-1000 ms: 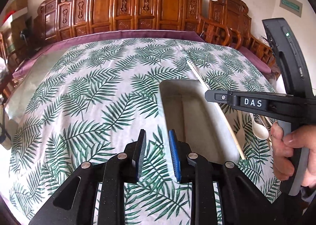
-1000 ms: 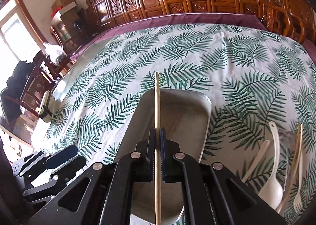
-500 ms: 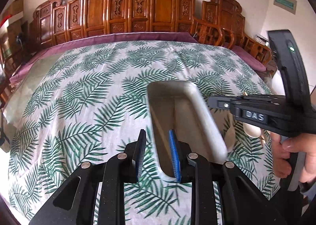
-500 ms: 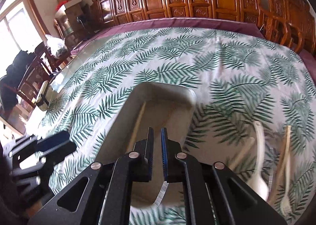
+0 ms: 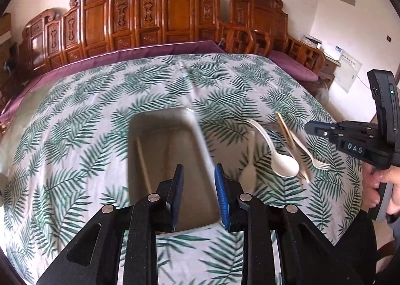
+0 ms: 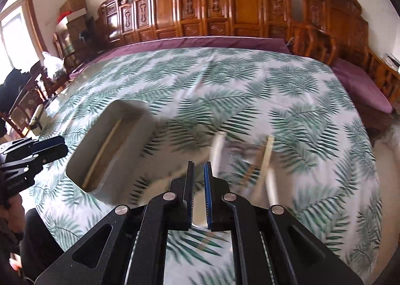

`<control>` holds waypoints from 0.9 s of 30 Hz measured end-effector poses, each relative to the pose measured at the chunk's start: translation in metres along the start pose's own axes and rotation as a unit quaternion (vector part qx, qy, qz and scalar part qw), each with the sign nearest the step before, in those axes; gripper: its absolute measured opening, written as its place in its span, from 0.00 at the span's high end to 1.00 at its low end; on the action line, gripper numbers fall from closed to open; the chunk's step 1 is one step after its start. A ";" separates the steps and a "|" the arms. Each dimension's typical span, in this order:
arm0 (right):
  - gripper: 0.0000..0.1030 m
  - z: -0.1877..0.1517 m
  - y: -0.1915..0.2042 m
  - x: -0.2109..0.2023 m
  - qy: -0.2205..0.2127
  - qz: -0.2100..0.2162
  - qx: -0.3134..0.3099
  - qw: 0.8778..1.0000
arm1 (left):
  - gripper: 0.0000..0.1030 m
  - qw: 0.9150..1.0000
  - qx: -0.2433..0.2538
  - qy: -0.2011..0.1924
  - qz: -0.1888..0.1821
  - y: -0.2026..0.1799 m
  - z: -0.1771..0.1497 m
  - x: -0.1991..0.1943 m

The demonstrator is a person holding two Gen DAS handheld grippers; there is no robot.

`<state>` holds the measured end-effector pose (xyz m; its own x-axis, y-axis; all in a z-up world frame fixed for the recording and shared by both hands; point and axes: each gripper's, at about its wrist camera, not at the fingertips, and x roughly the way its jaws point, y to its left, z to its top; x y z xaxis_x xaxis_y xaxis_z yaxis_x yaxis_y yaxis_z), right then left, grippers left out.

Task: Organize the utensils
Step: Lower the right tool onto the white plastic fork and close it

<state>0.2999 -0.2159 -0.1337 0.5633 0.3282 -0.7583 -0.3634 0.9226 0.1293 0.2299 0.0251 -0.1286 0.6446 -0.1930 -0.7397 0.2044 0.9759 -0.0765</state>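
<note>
Fingers of the left gripper stand spread with nothing between them, hovering over the near end of the grey tray, where half a second ago they sat at its left rim. In the left wrist view a wooden chopstick now lies inside the tray along its 9 o'clock wall, with a fainter, blurred streak beside it that I cannot identify. At 3 o'clock of the tray the loose utensils wait on the tabletop: a white spoon, a smaller pale spoon, a pair of wooden chopsticks and a white fork. The right gripper hangs just beyond them at 3 o'clock.

From the right wrist view, the right gripper's fingers show only a narrow gap and pinch nothing; a second ago they clamped the chopstick above the tray. That chopstick rests in the tray, now off at 10 o'clock, while the blurred utensil pile sits at 1 o'clock, just ahead of the fingertips. The left gripper shows at 9 o'clock.

One chopstick looks delivered, and the right gripper seems to be swinging back for the next piece; most of the sorting is still to do.
</note>
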 end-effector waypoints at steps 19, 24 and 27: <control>0.83 -0.052 -0.077 0.000 0.013 -0.007 0.042 0.999 | 0.56 0.998 0.046 0.029 -0.017 -0.077 -0.007 0.029; 0.83 -0.056 -0.082 0.008 0.021 -0.020 0.035 0.999 | 0.56 0.998 0.048 0.039 -0.019 -0.085 -0.012 0.037; 0.82 -0.061 -0.092 0.016 0.034 -0.027 0.041 0.998 | 0.56 0.998 0.049 0.042 -0.022 -0.089 -0.015 0.039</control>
<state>0.2968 -0.3078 -0.1967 0.5271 0.2653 -0.8074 -0.2704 0.9530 0.1367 0.2261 -0.0675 -0.1607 0.5695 -0.2226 -0.7913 0.3052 0.9511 -0.0479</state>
